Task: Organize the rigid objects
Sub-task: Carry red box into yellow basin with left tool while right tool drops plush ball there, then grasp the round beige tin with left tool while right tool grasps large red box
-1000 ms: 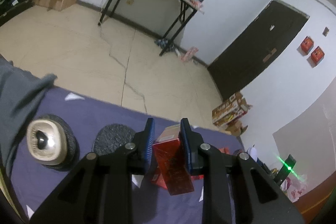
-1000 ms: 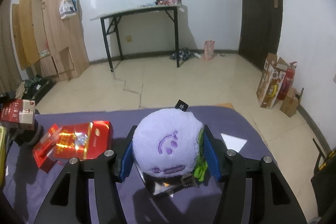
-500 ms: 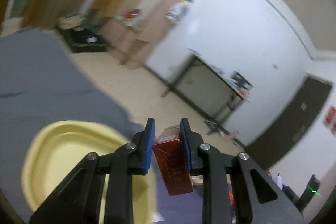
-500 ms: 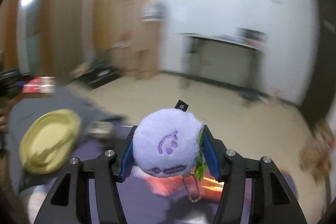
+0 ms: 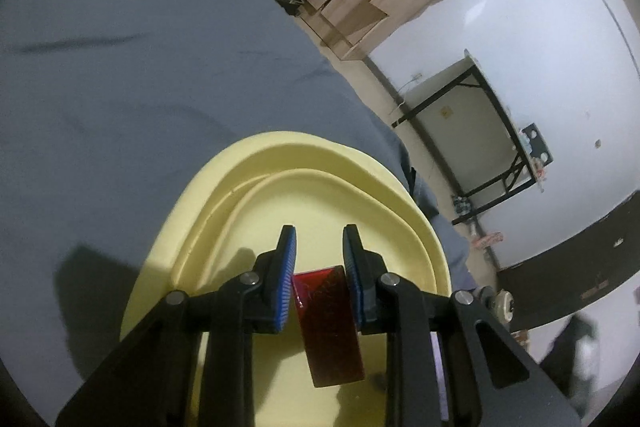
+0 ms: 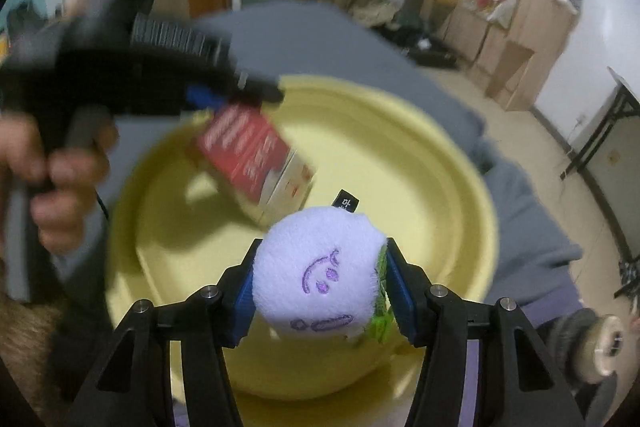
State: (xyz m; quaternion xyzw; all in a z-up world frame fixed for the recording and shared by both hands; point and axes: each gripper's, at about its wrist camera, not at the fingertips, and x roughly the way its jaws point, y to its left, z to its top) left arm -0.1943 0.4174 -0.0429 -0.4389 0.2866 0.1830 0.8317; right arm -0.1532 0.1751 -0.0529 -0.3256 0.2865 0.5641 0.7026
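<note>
Both grippers are seen closed on their loads above a yellow basin point(image 5: 240, 163). Between the blue pads of the left gripper point(image 5: 319, 247), a red box point(image 5: 330, 323) is clamped at the lower centre of the left wrist view, its far end hidden behind the jaws, with the basin's pale floor spread out beneath it. In the right wrist view, the same box point(image 6: 256, 163) is shown at centre left, tilted over the basin point(image 6: 400, 131) with one corner pointing down toward the floor; whether it touches the floor cannot be told through the blur. The left gripper point(image 6: 208, 99) is seen there in the upper left, held by a hand point(image 6: 60, 179) at the left edge. A white plush ball point(image 6: 320, 275) with a purple stitched face and a small black tag is squeezed between the pads of the right gripper point(image 6: 320, 267), low in the centre of the frame, over the basin's near side. Grey cloth point(image 5: 120, 67) is spread around the basin. A round roll point(image 6: 604, 343) is visible at the lower right.
</note>
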